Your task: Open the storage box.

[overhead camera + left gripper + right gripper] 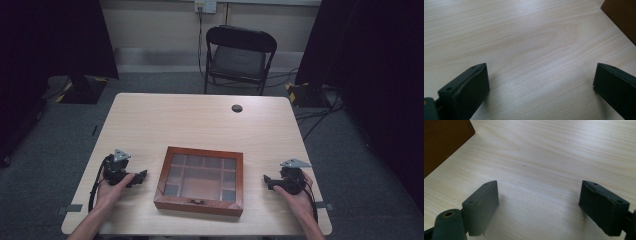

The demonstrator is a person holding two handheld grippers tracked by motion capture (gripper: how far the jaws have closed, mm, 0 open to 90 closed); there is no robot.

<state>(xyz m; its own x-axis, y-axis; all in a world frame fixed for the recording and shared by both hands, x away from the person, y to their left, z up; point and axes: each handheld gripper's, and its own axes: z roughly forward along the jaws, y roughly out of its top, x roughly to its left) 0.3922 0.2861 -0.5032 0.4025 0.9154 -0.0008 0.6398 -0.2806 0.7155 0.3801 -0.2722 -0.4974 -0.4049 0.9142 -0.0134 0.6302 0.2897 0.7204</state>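
A brown wooden box point(201, 180) with a glass lid over several compartments lies shut near the table's front edge, a small clasp on its near side. My left gripper point(140, 177) rests on the table to the box's left, jaws wide apart with only bare wood between them point(541, 75); the box's corner point(621, 17) shows at the upper right of the left gripper view. My right gripper point(268, 180) rests to the box's right, open and empty point(539, 195), with the box's side point(441, 142) at the upper left of the right gripper view.
The light wooden table point(200, 125) has a round cable hole point(237, 108) near its far edge. A black folding chair point(239, 55) stands beyond the table. Dark curtains hang at both sides, and cables lie on the grey floor at the right.
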